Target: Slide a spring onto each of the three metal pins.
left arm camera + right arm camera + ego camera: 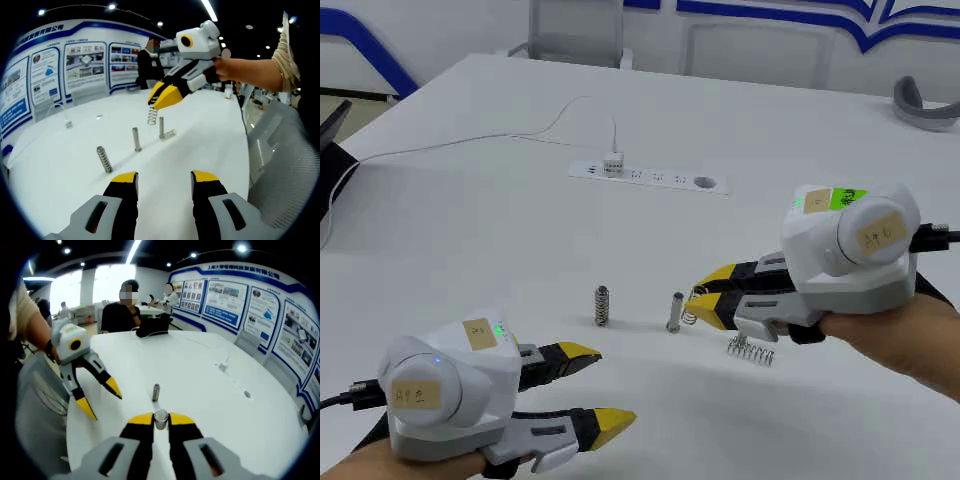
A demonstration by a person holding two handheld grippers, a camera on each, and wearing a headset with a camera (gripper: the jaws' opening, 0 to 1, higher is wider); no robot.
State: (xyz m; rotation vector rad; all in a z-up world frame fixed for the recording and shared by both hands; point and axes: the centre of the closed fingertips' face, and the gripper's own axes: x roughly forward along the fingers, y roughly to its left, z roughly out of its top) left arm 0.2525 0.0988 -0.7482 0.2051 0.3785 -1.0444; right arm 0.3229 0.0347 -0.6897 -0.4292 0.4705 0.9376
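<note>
On the white table (470, 230) one metal pin wears a spring (602, 305) (104, 160) (156, 391). To its right stands a bare pin (675, 312) (136, 139). Another bare pin (161, 128) stands farther on, with a loose spring (750, 350) (170, 133) lying at its foot. My right gripper (705, 298) (162, 97) (161, 421) is shut on a spring (695, 306) (152, 116) (161, 418), which hangs just right of the bare middle pin. My left gripper (598, 388) (165, 177) (103, 401) hovers open and empty, nearer me than the pins.
A white power strip (650, 177) with a plugged-in adapter and a cable (440, 145) lies farther back on the table. A grey curved object (920, 105) sits at the far right edge. Chairs stand beyond the table, and people sit at a distant table.
</note>
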